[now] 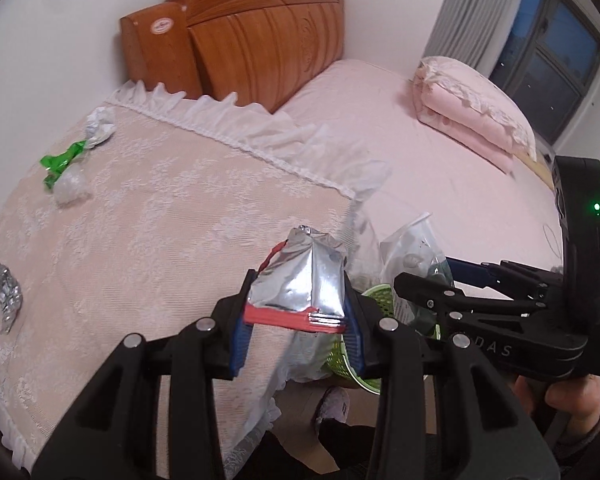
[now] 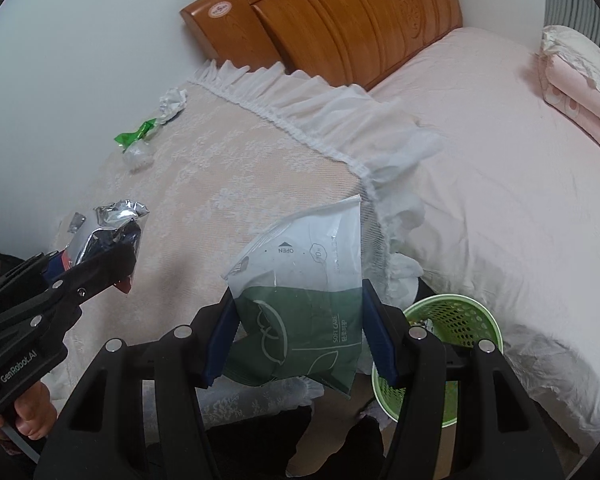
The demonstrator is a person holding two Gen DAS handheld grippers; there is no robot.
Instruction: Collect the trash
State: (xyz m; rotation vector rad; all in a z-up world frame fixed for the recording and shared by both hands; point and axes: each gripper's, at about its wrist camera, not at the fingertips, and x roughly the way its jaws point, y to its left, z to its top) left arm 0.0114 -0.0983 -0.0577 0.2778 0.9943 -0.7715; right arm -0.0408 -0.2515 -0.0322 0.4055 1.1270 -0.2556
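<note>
Right gripper (image 2: 300, 344): clamped on the green and white pack (image 2: 300, 292), held up on end.
Left gripper (image 1: 296, 332): clamped on the foil bag (image 1: 300, 280).
Bin (image 2: 452, 344): on the floor, low and right of the pack, by the bed (image 2: 500, 180).
Nearer hand: the right one, I think.
Left over: green wrapper (image 1: 60, 162) and foil scrap (image 1: 5, 296), far left on the cloth (image 1: 160, 220).

Lace-covered table (image 1: 148, 240): green wrapper (image 1: 60, 162), paper wad (image 1: 100, 126), foil scrap (image 1: 5, 296).
</note>
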